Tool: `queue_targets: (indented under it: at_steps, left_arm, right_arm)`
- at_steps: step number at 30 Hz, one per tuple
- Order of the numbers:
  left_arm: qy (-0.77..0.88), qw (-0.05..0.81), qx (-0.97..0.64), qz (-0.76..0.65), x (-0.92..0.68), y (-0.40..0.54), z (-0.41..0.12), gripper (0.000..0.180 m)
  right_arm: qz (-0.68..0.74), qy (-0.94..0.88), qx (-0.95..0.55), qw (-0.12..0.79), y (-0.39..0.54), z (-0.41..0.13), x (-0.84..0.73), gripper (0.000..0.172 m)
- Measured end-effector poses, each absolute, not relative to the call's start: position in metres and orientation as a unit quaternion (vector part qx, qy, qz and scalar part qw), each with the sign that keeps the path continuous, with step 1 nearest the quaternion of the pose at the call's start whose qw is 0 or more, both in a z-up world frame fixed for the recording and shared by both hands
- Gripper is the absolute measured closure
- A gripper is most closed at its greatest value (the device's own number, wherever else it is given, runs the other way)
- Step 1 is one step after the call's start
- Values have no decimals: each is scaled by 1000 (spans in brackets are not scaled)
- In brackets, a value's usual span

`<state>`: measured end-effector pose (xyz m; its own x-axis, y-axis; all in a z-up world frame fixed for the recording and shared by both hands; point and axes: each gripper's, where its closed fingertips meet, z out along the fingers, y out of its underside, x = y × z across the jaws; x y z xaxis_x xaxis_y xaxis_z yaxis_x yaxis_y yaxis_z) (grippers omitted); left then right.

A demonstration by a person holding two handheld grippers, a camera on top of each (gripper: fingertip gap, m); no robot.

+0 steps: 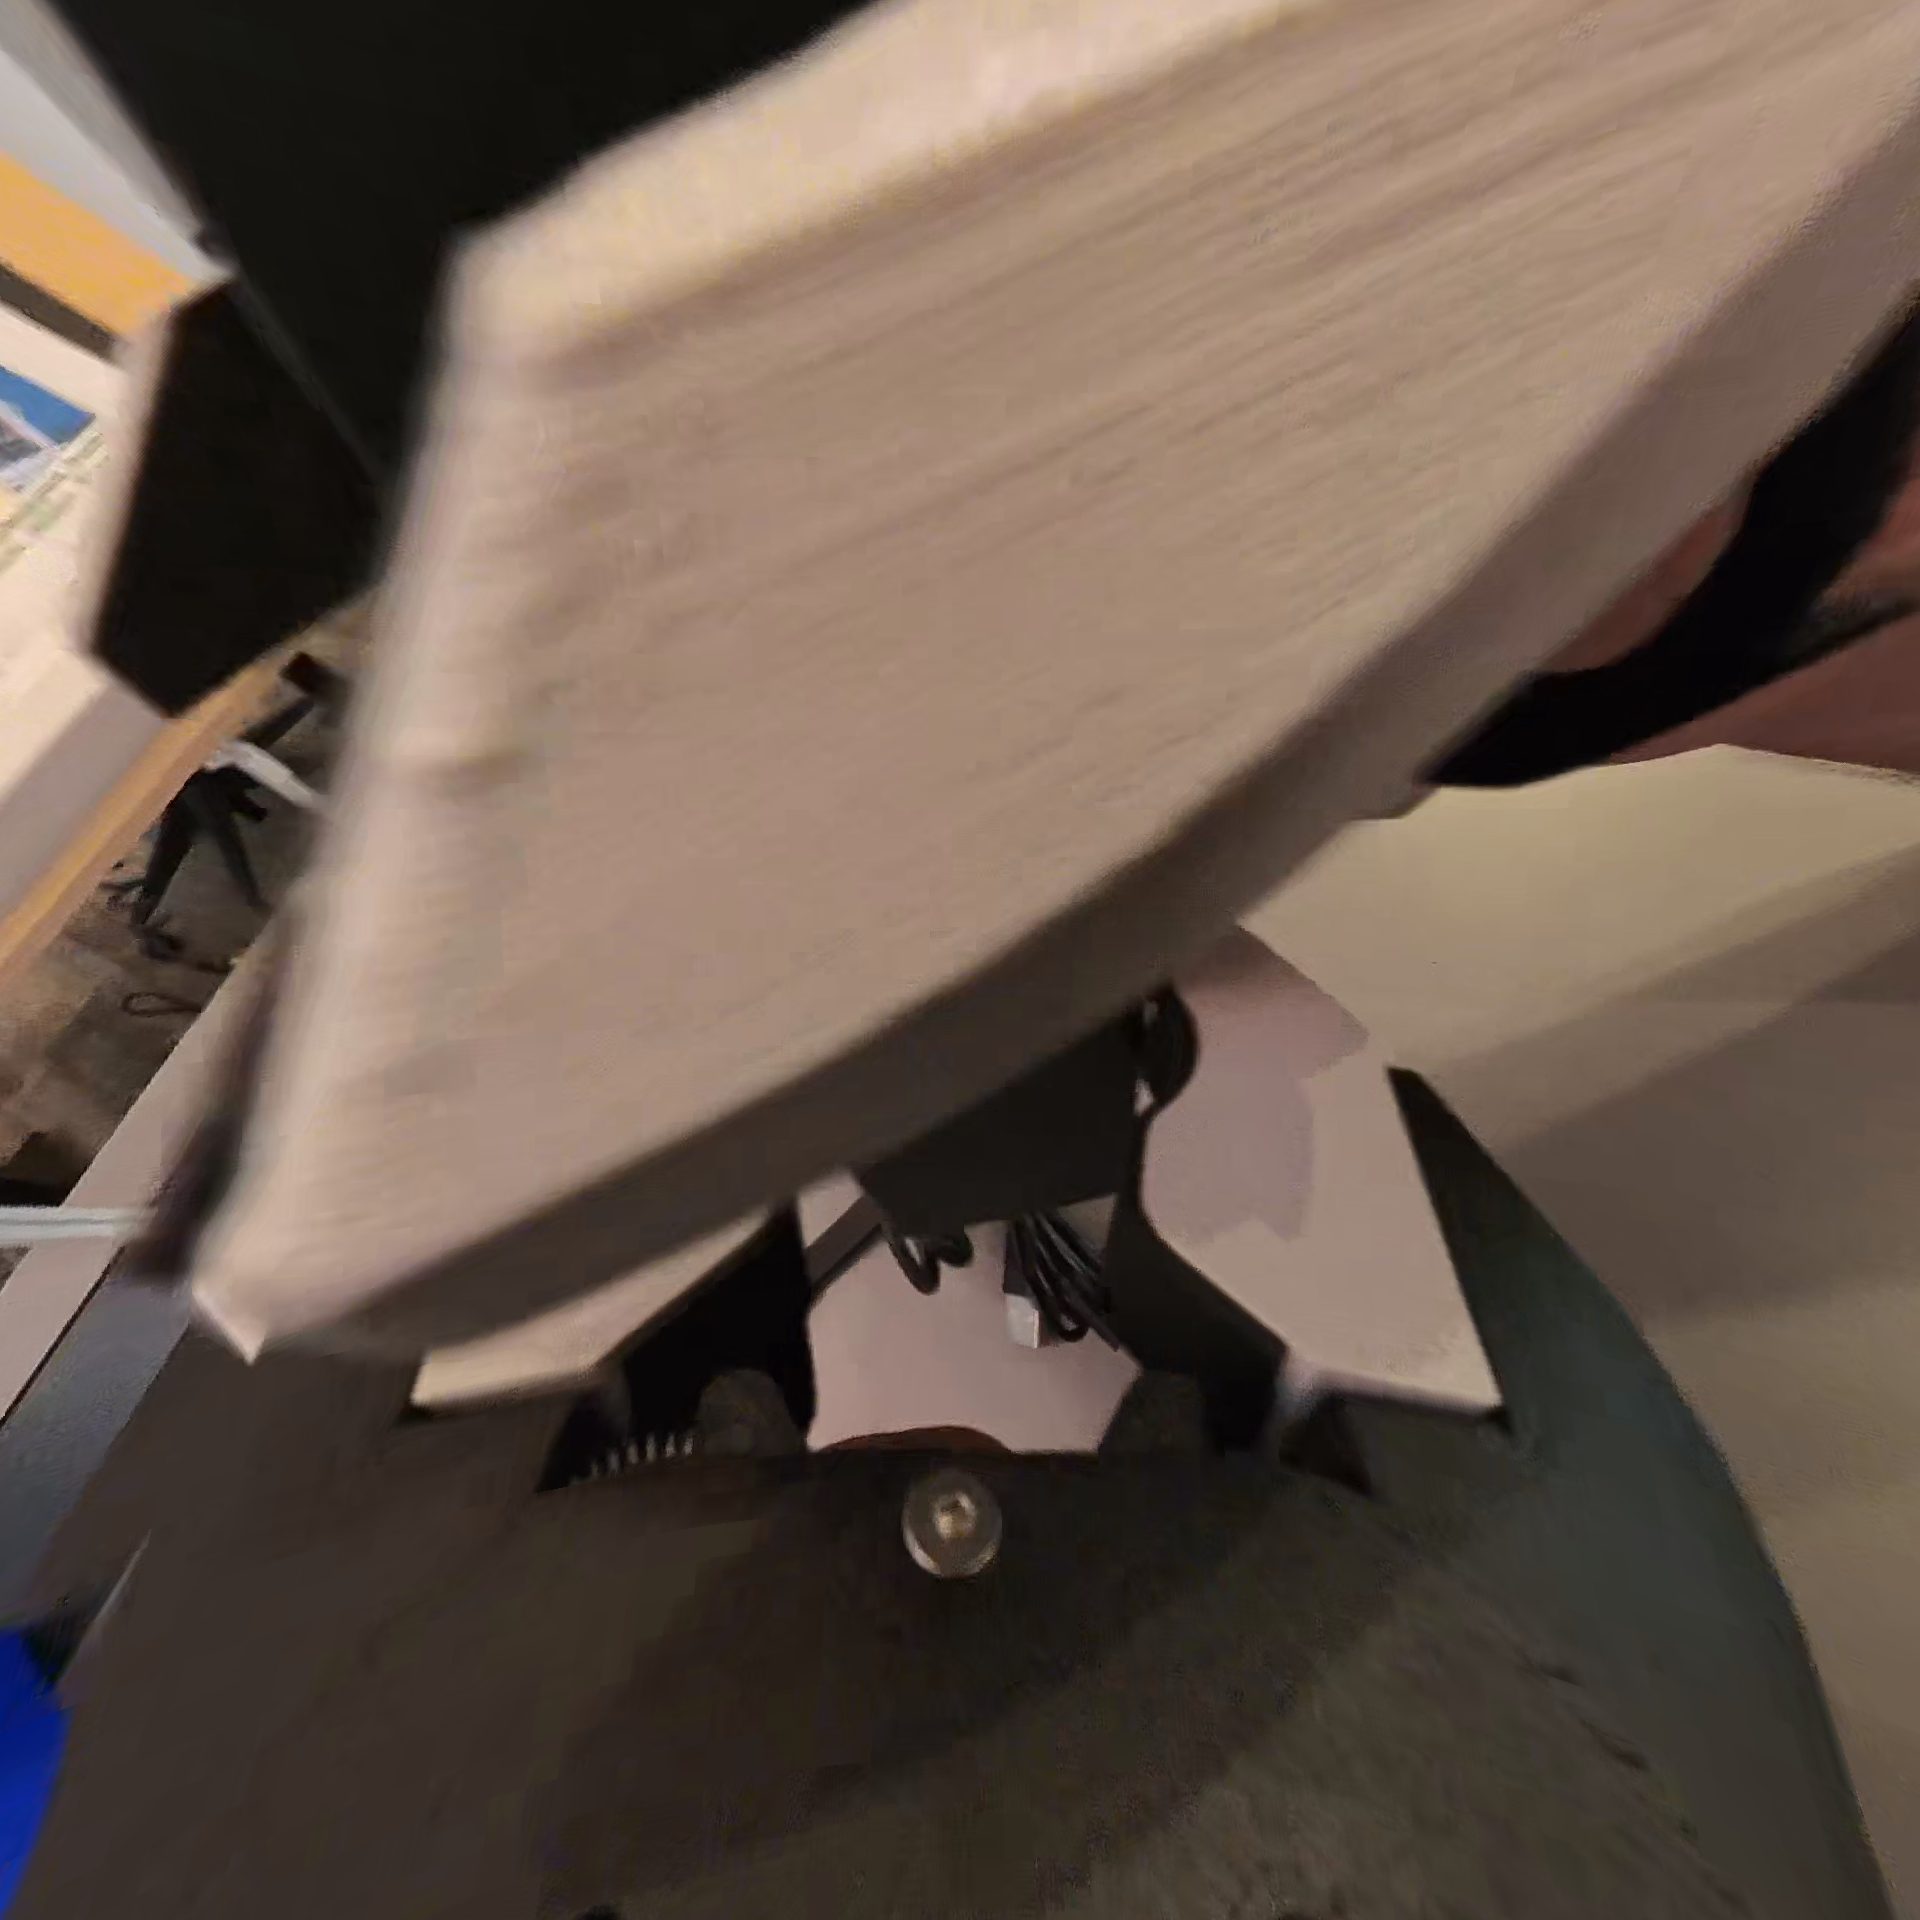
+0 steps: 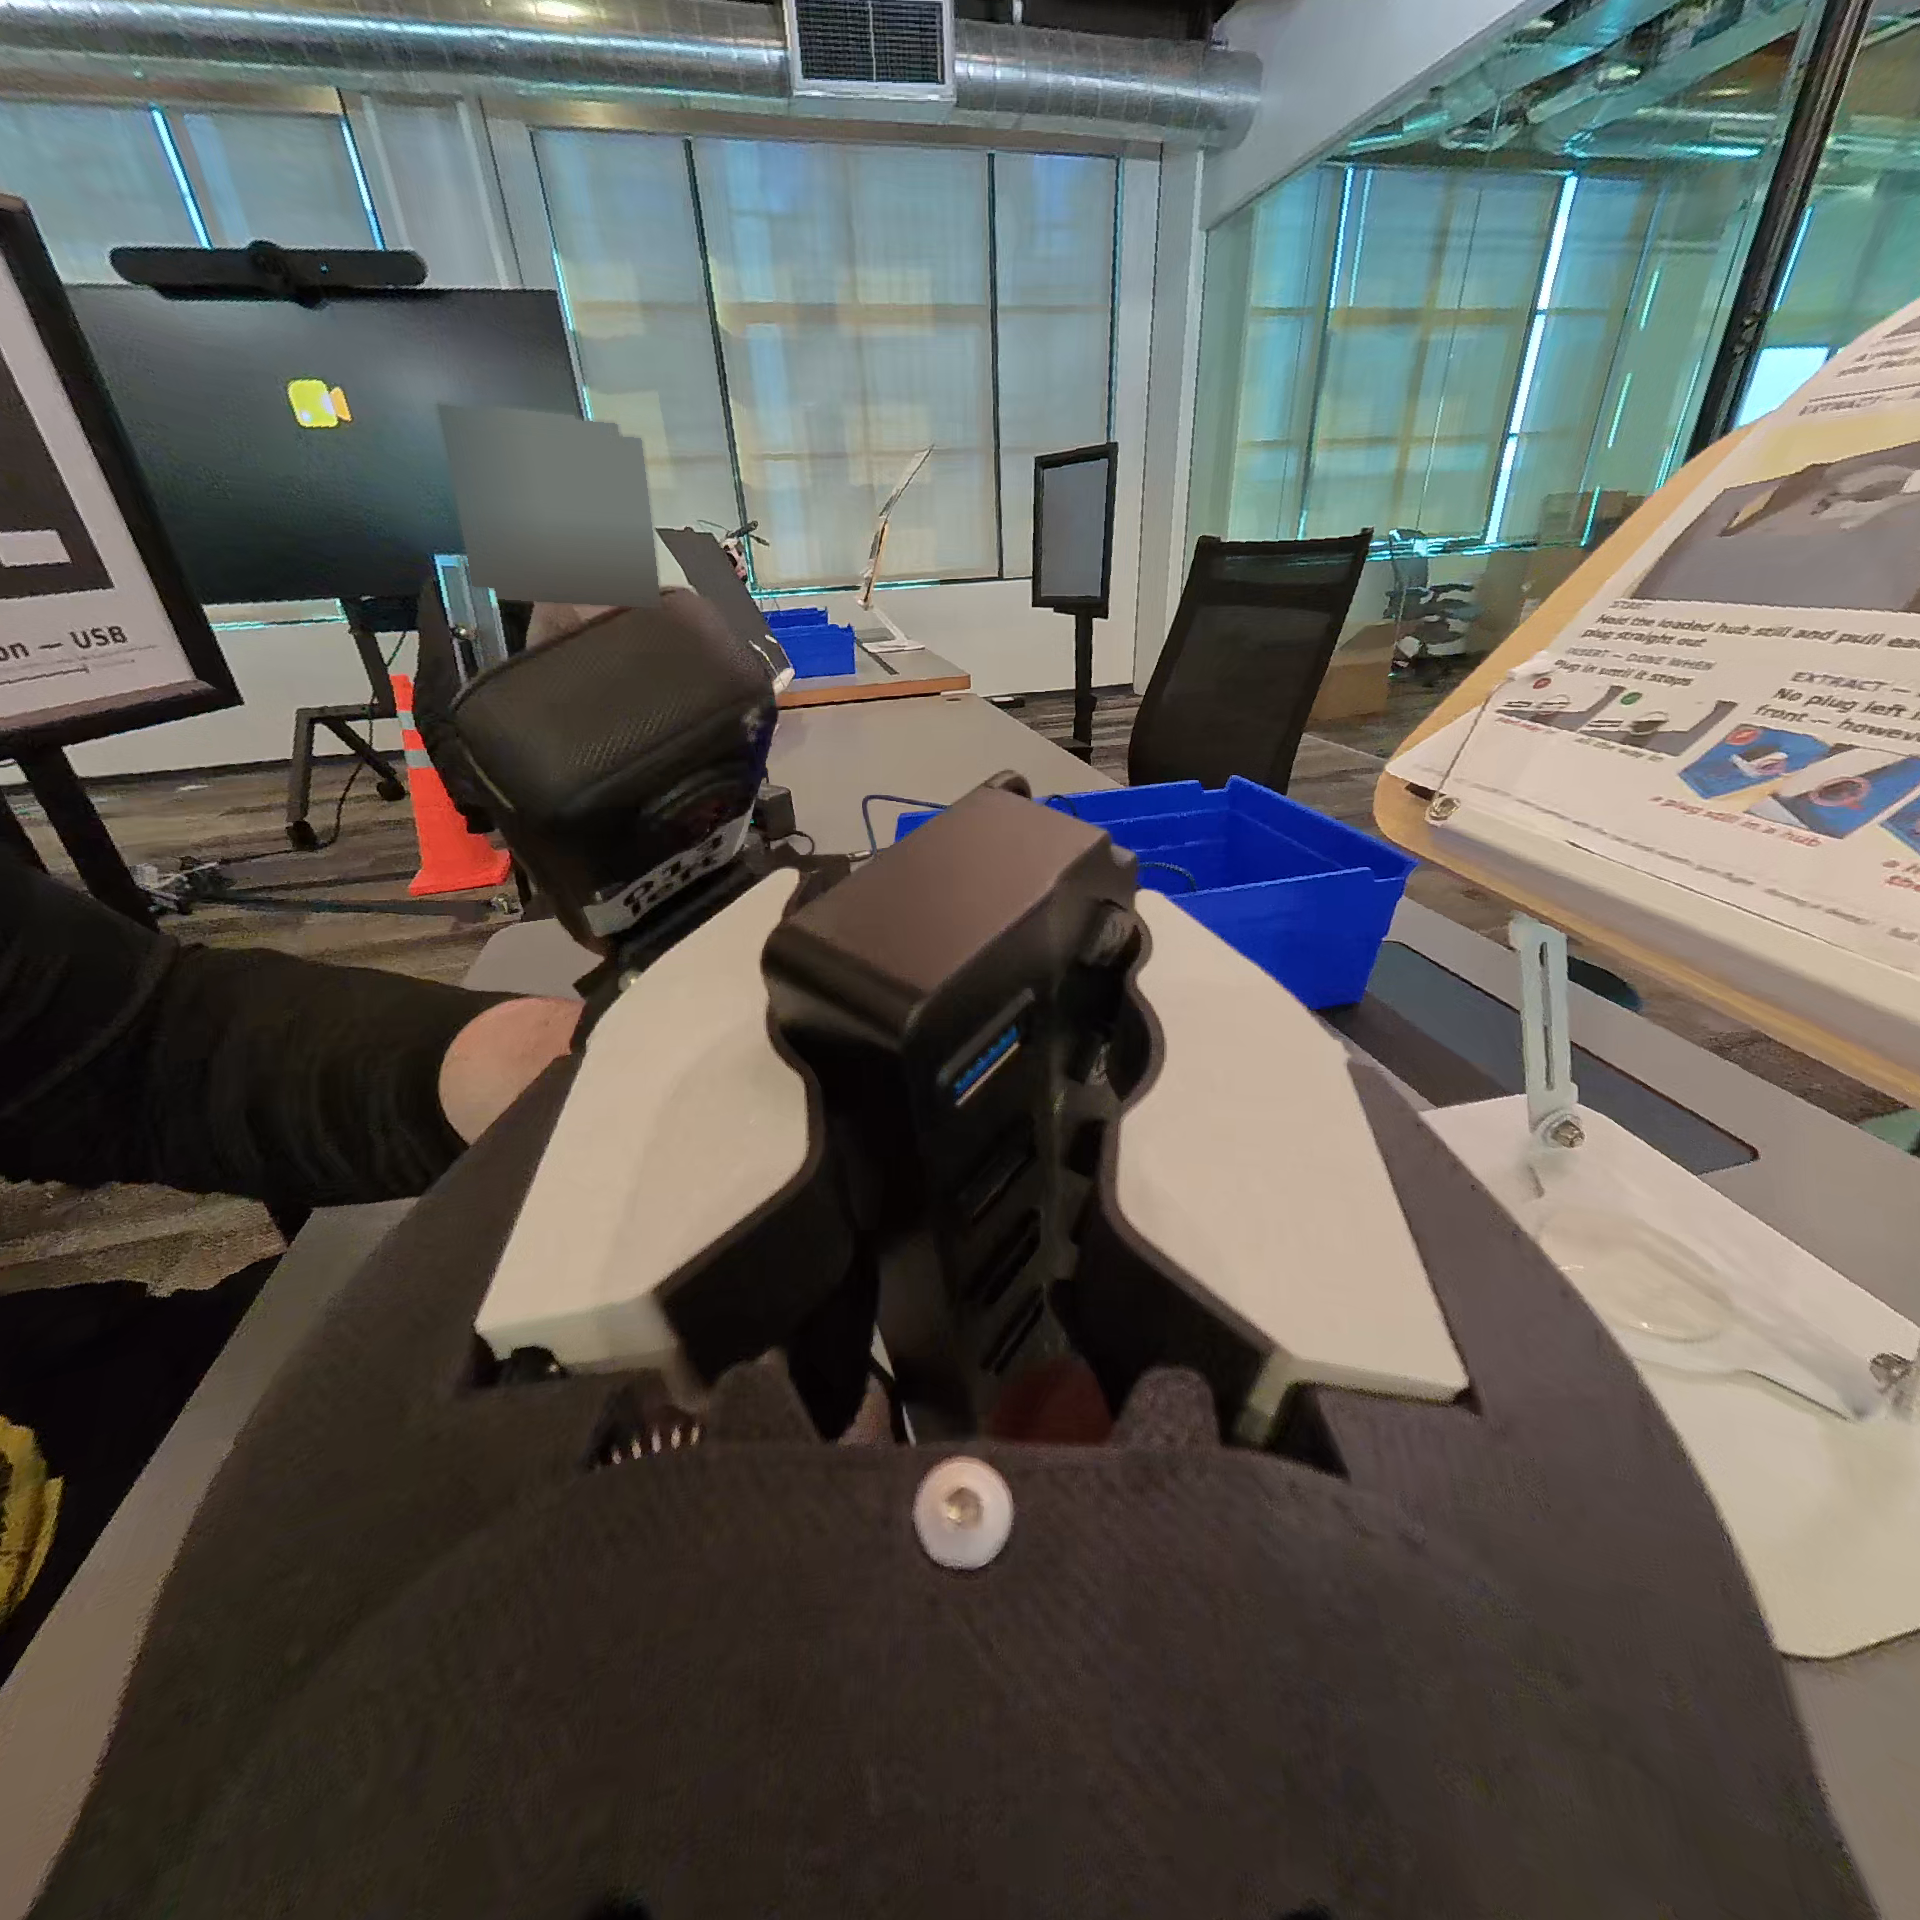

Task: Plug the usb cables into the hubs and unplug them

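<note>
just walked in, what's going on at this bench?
A person is working two handheld grippers on a USB plugging task. The right gripper is clamped on a black USB hub held upright over the grey table; no cable is visibly plugged into it. A blue bin sits behind it. The left gripper is close beside the hub on its left; its own view is blocked by a white panel, so its fingers are hidden.

Past my fingers I see a blue bin [image 2: 1278, 894] on the grey table [image 2: 914, 748], an orange cone [image 2: 442, 821] and a black chair [image 2: 1247, 655].
</note>
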<state>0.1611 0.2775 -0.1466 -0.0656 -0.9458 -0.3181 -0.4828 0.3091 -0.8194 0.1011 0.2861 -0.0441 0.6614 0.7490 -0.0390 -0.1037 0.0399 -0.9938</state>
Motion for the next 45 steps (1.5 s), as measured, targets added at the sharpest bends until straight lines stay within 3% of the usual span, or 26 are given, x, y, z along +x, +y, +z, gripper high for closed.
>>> queue_targets:
  at_steps: [3, 10, 15, 16, 17, 21, 22, 24, 26, 28, 30, 37, 45]
  left_arm:
    - [676, 434, -523, -285, 162, 273, -146, 115]
    - [706, 362, -491, -359, 151, 255, -139, 116]
    - [713, 275, -441, -470, 137, 224, -128, 116]
    - [716, 254, -434, -484, 134, 220, -130, 116]
    - [717, 240, -429, -494, 132, 217, -131, 116]
    - [707, 245, -434, -502, 133, 223, -131, 116]
    - [697, 264, -444, -498, 135, 229, -128, 109]
    - [680, 301, -460, -485, 139, 239, -120, 75]
    - [697, 332, -477, -420, 144, 249, -128, 65]
    - [715, 328, -474, -396, 147, 244, -135, 73]
    - [724, 327, -466, -390, 148, 240, -138, 105]
    - [699, 314, -465, -444, 147, 237, -131, 111]
    - [593, 264, -423, -632, 122, 243, -99, 111]
  right_arm:
    - [309, -264, -620, 672, 286, -44, 102, 118]
    - [346, -266, -623, 650, 279, -40, 108, 117]
    - [423, -309, -616, 588, 261, -48, 99, 90]
    - [428, -324, -612, 581, 257, -48, 96, 92]
    - [421, -340, -611, 578, 253, -50, 93, 106]
    - [390, -336, -637, 574, 260, -53, 90, 107]
    - [385, -319, -645, 578, 266, -53, 92, 107]
    - [361, -301, -665, 580, 275, -57, 96, 106]
    - [359, -286, -669, 585, 279, -57, 96, 106]
    - [362, -287, -664, 588, 278, -54, 90, 107]
    - [354, -296, -664, 588, 277, -54, 85, 107]
    - [355, -296, -661, 591, 276, -53, 87, 107]
    - [357, -260, -637, 632, 272, -30, 116, 97]
